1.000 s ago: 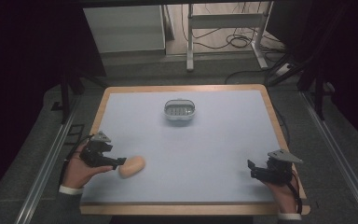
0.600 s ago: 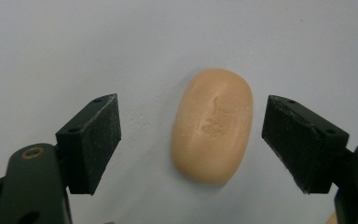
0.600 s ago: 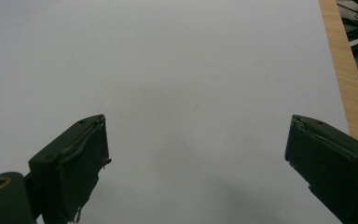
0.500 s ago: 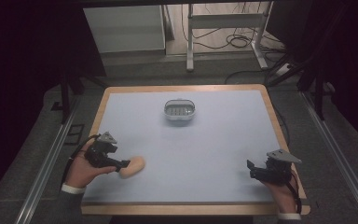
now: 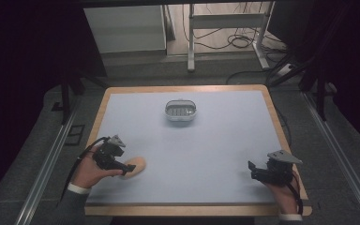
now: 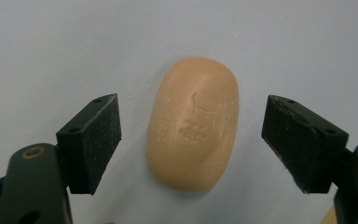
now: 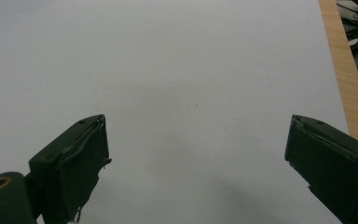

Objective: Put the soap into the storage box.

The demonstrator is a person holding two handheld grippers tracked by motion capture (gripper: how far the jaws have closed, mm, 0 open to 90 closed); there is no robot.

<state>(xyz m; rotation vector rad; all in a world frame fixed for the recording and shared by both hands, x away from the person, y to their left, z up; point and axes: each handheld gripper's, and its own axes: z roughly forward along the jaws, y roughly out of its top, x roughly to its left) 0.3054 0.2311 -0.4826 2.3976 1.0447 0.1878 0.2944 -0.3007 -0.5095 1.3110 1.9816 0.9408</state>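
A tan oval bar of soap [image 6: 193, 123] lies flat on the pale blue table top, seen at the front left in the high view as the soap [image 5: 136, 166]. My left gripper [image 6: 191, 140] is open, its two jaws on either side of the bar with a gap on each side. In the high view the left gripper [image 5: 122, 168] sits right at the soap's left end. A grey soap dish [image 5: 181, 110] stands at the far middle of the table. My right gripper [image 5: 253, 171] rests open at the front right, and the right gripper [image 7: 196, 163] has nothing between its jaws.
The table [image 5: 225, 140] has a wooden rim [image 5: 281, 126], which also runs along the right of the right gripper view as the rim [image 7: 347, 70]. Beyond the table are a white cabinet [image 5: 124, 28], a metal frame [image 5: 225, 33] and cables on the floor.
My left gripper has crept a little to the right, closing in around the soap. The right gripper has barely moved.
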